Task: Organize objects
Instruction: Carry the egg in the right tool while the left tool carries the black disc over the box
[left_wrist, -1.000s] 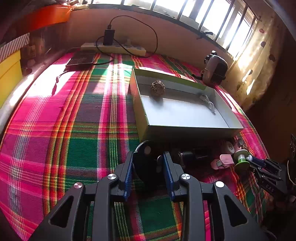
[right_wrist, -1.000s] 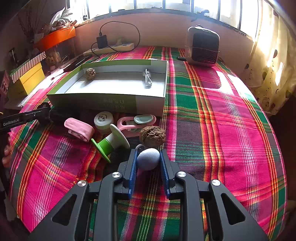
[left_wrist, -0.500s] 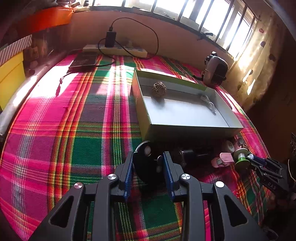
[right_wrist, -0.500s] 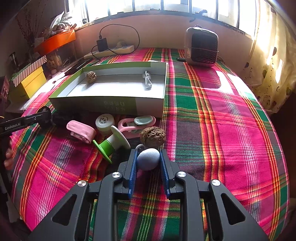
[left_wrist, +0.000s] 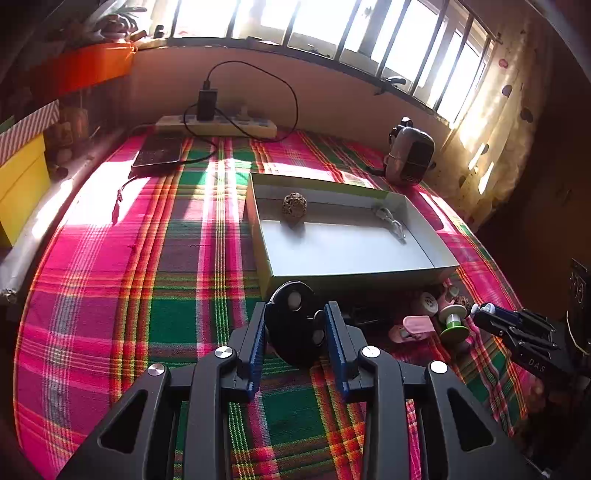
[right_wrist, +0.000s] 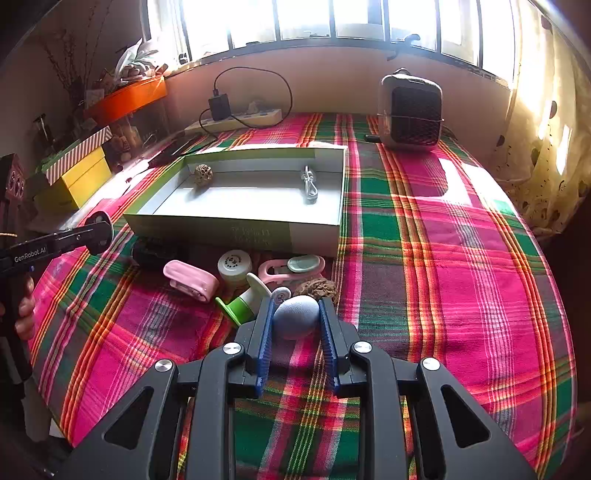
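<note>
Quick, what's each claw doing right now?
Left claw: closed on a black disc.
Right claw: closed on a grey-blue egg-shaped ball.

Two walnuts (right_wrist: 204, 174) (right_wrist: 318, 288), one box (right_wrist: 236, 233), one egg (right_wrist: 295, 316).

You can't read the print on the box front (right_wrist: 255, 236); your left gripper (right_wrist: 96, 229) hides the black item's (right_wrist: 155, 253) left end.
</note>
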